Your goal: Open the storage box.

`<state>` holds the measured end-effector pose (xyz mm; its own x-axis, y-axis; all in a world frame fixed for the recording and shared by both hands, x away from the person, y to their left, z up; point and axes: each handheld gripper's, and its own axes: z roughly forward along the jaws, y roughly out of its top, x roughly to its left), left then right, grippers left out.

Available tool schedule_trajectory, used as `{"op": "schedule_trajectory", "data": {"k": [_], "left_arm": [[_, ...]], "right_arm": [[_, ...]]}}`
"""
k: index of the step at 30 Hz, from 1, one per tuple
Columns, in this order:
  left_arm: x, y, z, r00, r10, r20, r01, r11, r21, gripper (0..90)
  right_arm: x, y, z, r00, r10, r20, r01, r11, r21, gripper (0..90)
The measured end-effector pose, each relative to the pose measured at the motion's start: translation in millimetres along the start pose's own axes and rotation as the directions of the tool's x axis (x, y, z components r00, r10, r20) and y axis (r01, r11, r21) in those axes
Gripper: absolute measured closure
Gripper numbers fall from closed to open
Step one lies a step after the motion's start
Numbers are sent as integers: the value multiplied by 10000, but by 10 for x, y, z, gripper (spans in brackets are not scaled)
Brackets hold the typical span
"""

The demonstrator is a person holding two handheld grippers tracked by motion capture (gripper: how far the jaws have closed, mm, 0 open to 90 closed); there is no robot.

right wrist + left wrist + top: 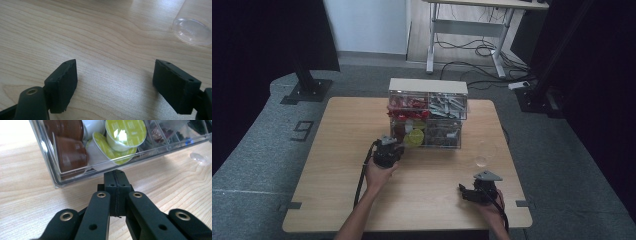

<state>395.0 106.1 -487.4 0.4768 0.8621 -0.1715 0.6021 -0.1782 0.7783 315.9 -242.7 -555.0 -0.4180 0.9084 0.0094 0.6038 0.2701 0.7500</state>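
A person's two forearms reach in over a light wooden table, each hand holding a black two-jaw gripper.

The left gripper has its jaws pressed flat together with nothing between them. Its tips sit at the lower front edge of a clear plastic drawer, touching it or just short of it; the gap cannot be made out. Just beyond the tips, inside the drawer, lie green-lidded coffee capsules, with brown capsules to their left. The drawer's far right compartments are blurred, and its top is cut off in the left gripper view. From above, the drawer belongs to a clear storage box directly ahead of this gripper, with red items and grey items in its upper compartments, too small to identify.

The right gripper rests low over bare wood, jaws spread wide and empty. Ahead and to its right stands a clear glass, partly cut off, well apart from the jaws.
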Motion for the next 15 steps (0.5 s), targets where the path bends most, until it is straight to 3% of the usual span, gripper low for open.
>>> {"op": "schedule_trajectory", "data": {"k": [15], "left_arm": [[-18, 112, -93, 9999, 111, 80, -110, 9998, -167, 900]], "right_arm": [[1, 0, 0, 10000, 14, 13, -14, 10000, -3, 205]]}}
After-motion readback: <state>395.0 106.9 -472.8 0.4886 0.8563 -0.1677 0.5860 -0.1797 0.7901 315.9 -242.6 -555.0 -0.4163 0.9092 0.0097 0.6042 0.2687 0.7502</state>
